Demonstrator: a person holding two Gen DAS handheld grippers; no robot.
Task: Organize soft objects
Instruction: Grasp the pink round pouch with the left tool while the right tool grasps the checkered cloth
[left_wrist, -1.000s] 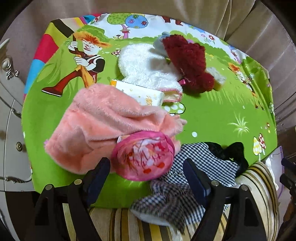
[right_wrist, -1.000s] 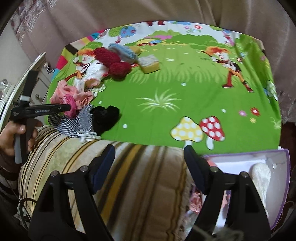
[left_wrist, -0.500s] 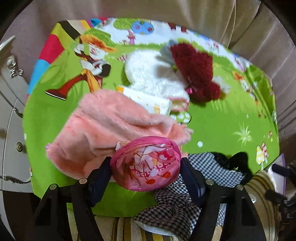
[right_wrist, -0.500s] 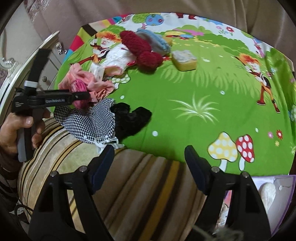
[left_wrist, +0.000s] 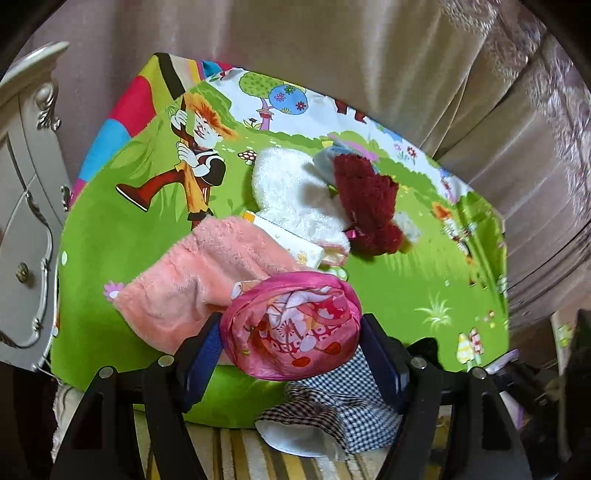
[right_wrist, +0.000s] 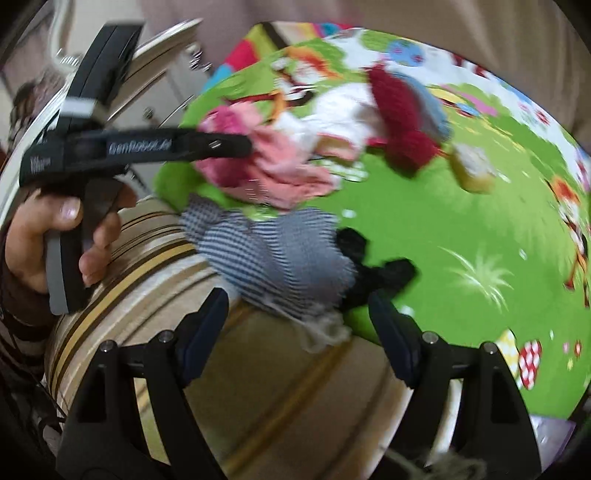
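My left gripper (left_wrist: 291, 345) is shut on a round pink satin pouch (left_wrist: 291, 325) and holds it above the peach fluffy cloth (left_wrist: 207, 280). The pouch also shows in the right wrist view (right_wrist: 225, 147), with the left gripper (right_wrist: 236, 144) seen from the side. A black-and-white checked cloth (left_wrist: 332, 406) lies below it, over the striped cushion edge. My right gripper (right_wrist: 295, 328) is open and empty, just in front of the checked cloth (right_wrist: 273, 254) and a black cloth (right_wrist: 376, 273). A white fluffy cloth (left_wrist: 291, 195) and a dark red plush (left_wrist: 369, 206) lie farther back.
Everything lies on a green cartoon-print sheet (left_wrist: 110, 221). A striped cushion (right_wrist: 184, 350) is at the near edge. A white drawer cabinet (left_wrist: 26, 206) stands at the left. Curtains (left_wrist: 369, 55) hang behind. A yellow sponge (right_wrist: 472, 170) lies right of the red plush.
My left gripper closed on the pink pouch and lifted it off the peach cloth. My right gripper swung left toward the checked and black cloths.
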